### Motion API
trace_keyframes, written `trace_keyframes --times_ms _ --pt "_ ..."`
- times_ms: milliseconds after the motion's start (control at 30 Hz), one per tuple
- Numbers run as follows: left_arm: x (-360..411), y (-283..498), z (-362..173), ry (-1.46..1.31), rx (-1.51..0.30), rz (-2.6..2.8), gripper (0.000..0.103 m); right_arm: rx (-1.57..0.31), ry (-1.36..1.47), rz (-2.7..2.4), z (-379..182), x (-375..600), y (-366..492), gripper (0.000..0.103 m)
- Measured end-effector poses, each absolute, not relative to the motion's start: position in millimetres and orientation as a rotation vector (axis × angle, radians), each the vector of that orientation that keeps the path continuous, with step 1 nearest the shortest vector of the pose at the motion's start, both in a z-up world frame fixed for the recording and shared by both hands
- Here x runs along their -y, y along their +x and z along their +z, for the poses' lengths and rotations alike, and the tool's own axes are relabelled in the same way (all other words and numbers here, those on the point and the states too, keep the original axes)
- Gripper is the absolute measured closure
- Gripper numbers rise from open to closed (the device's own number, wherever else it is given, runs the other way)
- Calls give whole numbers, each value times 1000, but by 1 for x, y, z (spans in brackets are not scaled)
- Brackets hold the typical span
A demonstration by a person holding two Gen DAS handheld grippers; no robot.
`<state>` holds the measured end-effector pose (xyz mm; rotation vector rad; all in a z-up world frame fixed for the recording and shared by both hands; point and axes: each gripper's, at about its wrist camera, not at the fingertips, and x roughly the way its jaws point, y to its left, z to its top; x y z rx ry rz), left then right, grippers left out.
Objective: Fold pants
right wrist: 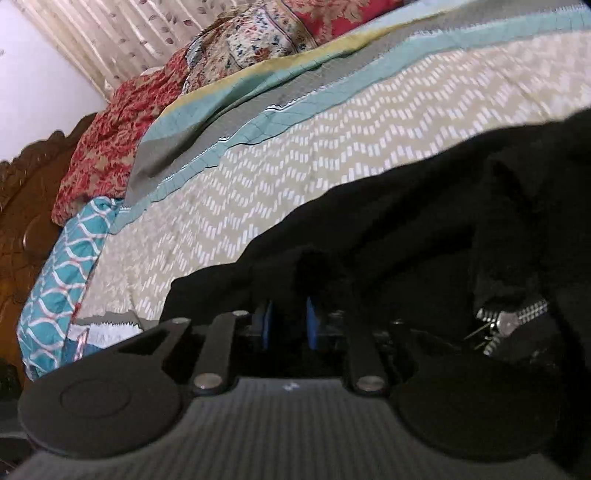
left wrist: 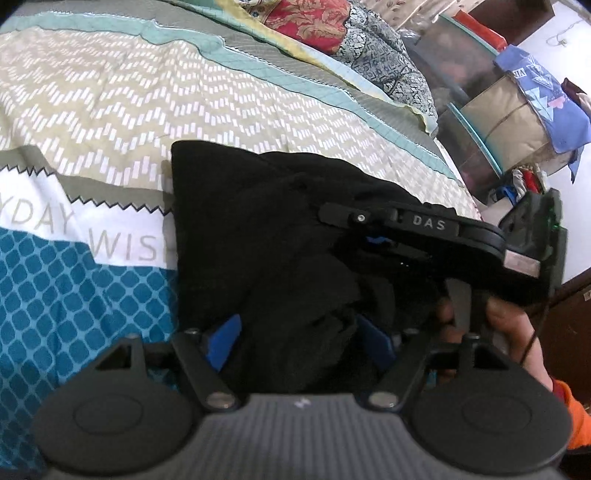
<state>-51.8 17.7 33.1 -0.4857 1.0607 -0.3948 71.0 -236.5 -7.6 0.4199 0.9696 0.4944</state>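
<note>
A bed (left wrist: 110, 96) under a patterned quilt (right wrist: 332, 147) fills the room. At its head stand a carved wooden headboard (right wrist: 22, 221), floral pillows (right wrist: 110, 147) and a leaf-print curtain (right wrist: 129, 33). Beside the bed are stacked storage bags (left wrist: 509, 122) against a white wall (left wrist: 569, 40).

You have black pants (left wrist: 240, 236) bunched in a thick, partly folded heap on the patterned bedspread, one straight edge running down the heap's left side in the left wrist view. In the right wrist view the pants (right wrist: 424, 221) show their open metal zipper (right wrist: 511, 323) facing up.
</note>
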Motion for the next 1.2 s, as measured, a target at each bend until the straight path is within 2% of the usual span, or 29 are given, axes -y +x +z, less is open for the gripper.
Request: trace_keyframes --times_ms 100,167,300,433,500,567,733,933,1000,1067,1133,1200 --pt "-22 -55 46 -546 -1025 -435 32 -938 445 490 4 243 59 76" --pt "-26 -54 53 -580 -1002 -452 32 -904 476 481 10 254 51 68" --pt "-16 -42 58 -590 -993 -491 32 -869 555 426 15 293 31 67" --pt "10 -23 52 -537 -1033 -527 32 -721 506 302 37 332 15 65" --pt "27 -16 43 -457 -1071 -511 32 -648 488 204 45 356 9 56" --pt "41 -9 29 -381 -1113 -498 32 -599 495 85 43 384 5 41" --pt "44 -6 47 -364 -1121 -506 32 -603 531 -115 17 439 8 40" --pt "30 3 94 -507 -1000 -563 31 -656 602 -92 -10 449 12 38" --pt "40 12 105 -494 -987 -578 31 -684 581 -60 -15 443 15 41" --pt "54 20 111 -473 -992 -600 31 -701 526 -66 -12 433 16 82" --pt "74 31 115 -465 -1004 -637 29 -679 515 -54 -1 424 11 86" --pt "95 43 120 -453 -1009 -671 21 -626 455 -2 18 404 1 87"
